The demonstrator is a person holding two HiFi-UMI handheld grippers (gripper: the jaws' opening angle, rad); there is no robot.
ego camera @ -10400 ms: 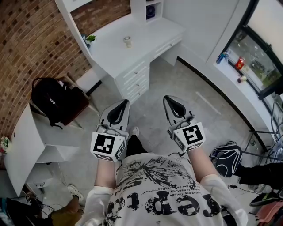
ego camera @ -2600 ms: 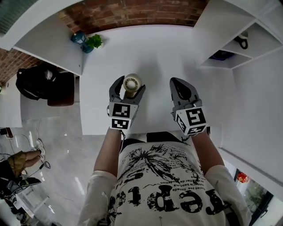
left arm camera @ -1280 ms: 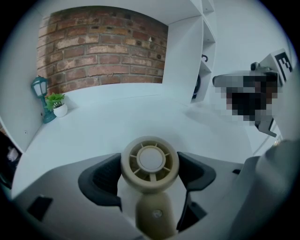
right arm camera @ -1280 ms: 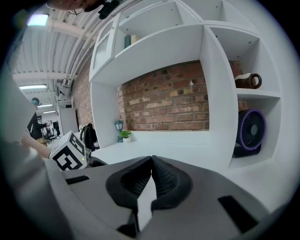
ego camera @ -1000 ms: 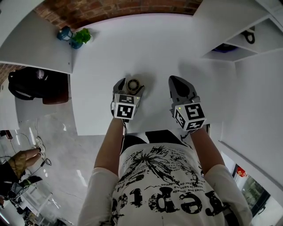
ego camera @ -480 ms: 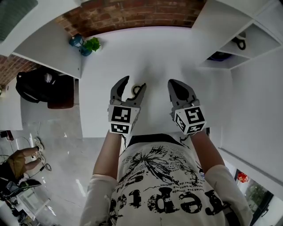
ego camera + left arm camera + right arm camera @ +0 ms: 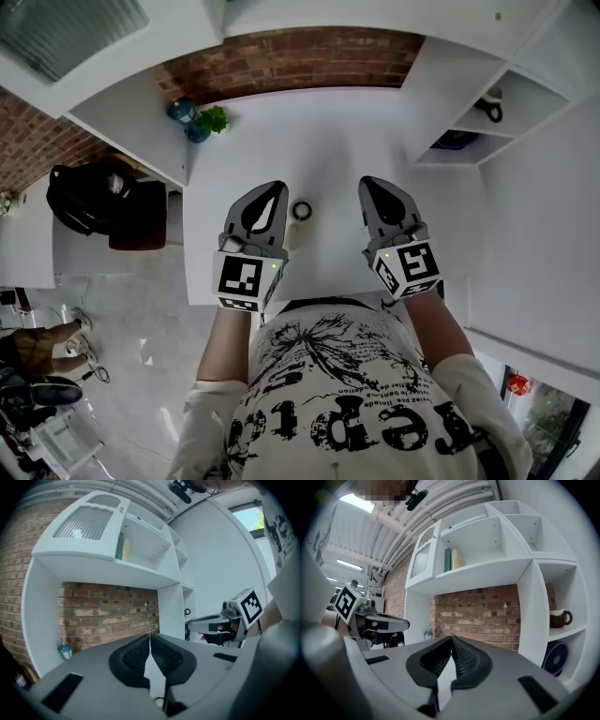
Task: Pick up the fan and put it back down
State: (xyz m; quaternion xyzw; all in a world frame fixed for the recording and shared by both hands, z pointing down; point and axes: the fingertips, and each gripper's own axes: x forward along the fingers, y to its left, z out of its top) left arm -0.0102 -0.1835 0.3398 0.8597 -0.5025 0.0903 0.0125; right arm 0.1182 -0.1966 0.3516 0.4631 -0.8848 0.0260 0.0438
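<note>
The fan (image 7: pixel 301 210), small and cream with a dark round face, stands alone on the white desk (image 7: pixel 328 131). My left gripper (image 7: pixel 273 188) hangs above the desk just left of the fan, apart from it. Its jaws have just been closing and now meet with nothing between them (image 7: pixel 150 637). My right gripper (image 7: pixel 371 184) hovers to the fan's right, also shut and empty, its ribbed pads (image 7: pixel 461 656) touching at the tips. Each gripper shows in the other's view: the right one (image 7: pixel 220 623), the left one (image 7: pixel 377 620).
A small potted plant (image 7: pixel 214 119) and a blue jar (image 7: pixel 182 111) sit at the desk's back left by the brick wall (image 7: pixel 309 56). White shelves at right hold a mug (image 7: pixel 488 110) and a dark round object (image 7: pixel 457 141). A black backpack (image 7: pixel 94 197) rests left of the desk.
The left gripper has come up and back off the fan, and its jaws, open half a second ago, have shut. The fan stays on the desk. The right gripper also rose.
</note>
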